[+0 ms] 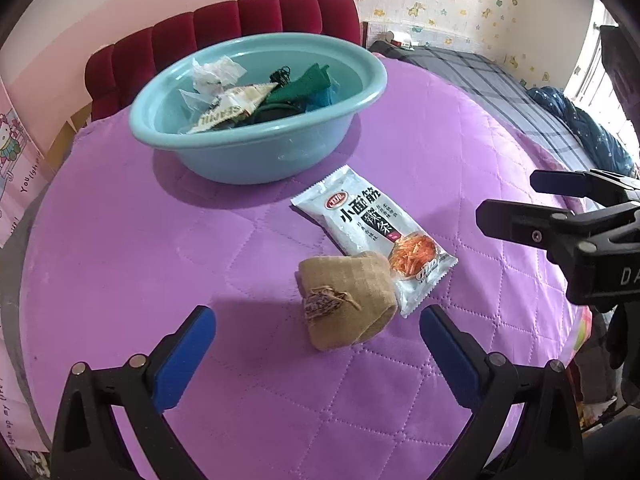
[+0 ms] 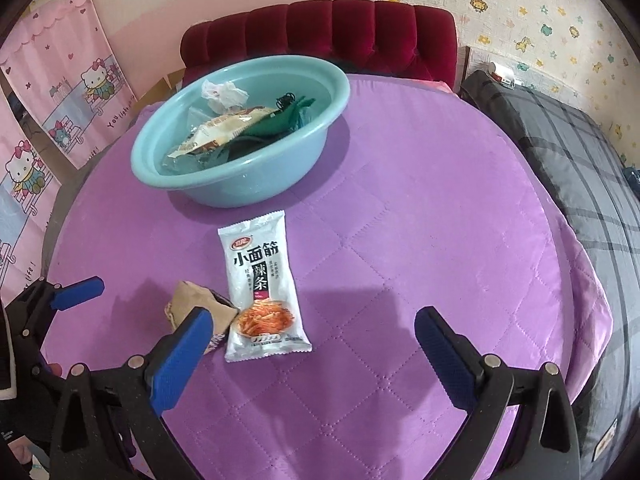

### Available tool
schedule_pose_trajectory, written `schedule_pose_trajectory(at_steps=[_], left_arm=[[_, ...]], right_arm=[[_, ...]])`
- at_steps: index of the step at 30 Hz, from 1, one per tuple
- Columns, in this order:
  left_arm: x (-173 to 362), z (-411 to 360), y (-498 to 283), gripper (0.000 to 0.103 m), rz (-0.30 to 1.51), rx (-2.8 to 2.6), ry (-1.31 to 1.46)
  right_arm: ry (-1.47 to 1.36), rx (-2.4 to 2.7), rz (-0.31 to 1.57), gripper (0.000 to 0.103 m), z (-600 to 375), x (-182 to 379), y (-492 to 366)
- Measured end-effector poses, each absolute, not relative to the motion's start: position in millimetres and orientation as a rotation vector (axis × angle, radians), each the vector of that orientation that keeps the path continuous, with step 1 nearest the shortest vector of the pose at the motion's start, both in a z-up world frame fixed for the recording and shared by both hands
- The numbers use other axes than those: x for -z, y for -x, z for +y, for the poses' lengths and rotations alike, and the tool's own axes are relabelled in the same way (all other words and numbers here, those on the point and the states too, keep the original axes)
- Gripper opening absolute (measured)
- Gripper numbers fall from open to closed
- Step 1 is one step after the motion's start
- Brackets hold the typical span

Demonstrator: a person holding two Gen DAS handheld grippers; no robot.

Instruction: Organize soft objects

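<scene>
Quilted cover on the table: showing purple, stitched in a diamond pattern. Basin, well ahead of the left claw: showing pale blue-green, holding dark green cloth, a cream packet and white crumpled plastic. Snack packet, ahead of the right claw: showing white with black characters, a red logo and an orange food picture. Rolled sock, just ahead of the left claw: showing tan with a brown motif. Claw pads: showing blue on black frames. Chair back: showing dark red. Wall: showing cream, dotted with stars and animals.
</scene>
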State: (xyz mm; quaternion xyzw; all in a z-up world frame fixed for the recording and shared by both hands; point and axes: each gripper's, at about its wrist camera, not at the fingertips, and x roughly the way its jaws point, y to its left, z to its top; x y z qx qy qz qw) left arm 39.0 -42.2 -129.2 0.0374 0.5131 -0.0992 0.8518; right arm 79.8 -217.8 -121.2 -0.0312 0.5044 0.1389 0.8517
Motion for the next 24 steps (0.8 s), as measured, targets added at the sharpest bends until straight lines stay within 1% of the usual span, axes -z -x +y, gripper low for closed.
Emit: schedule_pose_trajectory(at_steps=[11, 12, 14, 15, 16, 17, 18, 19, 20, 21, 24], left_arm=[[147, -52, -52, 0.103, 1.108, 0.207, -0.05], [148, -52, -53, 0.102, 1.109, 0.21, -0.048], [151, -53, -54, 0.097, 1.12, 0.219, -0.036], [152, -53, -55, 0.088, 1.124, 0.227, -0.028], [152, -54, -55, 0.076, 1.128, 0.231, -0.027], [153, -55, -56, 0.067, 1.131, 0.237, -0.027], [153, -56, -57, 0.045, 1.134, 0.251, -0.016], [154, -55, -57, 0.029, 1.138, 0.26, 0.001], [154, -53, -57, 0.028, 1.14, 0.262, 0.017], [152, -51, -57, 0.023, 1.138, 0.26, 0.024], [144, -44, -53, 0.021, 1.119, 0.247, 0.013]], right_arm=[[0.07, -0.303, 1.106, 0.103, -226, 140, -86], [0.069, -0.302, 1.104, 0.103, -227, 141, -86], [0.066, -0.304, 1.11, 0.103, -228, 143, -87], [0.066, -0.305, 1.118, 0.103, -229, 145, -87], [0.066, -0.307, 1.122, 0.103, -229, 146, -88], [0.065, -0.309, 1.126, 0.103, -229, 147, -88], [0.065, -0.312, 1.129, 0.103, -229, 148, -88], [0.066, -0.314, 1.131, 0.103, -228, 149, -89], [0.066, -0.317, 1.132, 0.103, -227, 150, -89], [0.067, -0.32, 1.134, 0.103, -226, 150, -90], [0.07, -0.334, 1.138, 0.103, -220, 150, -92]])
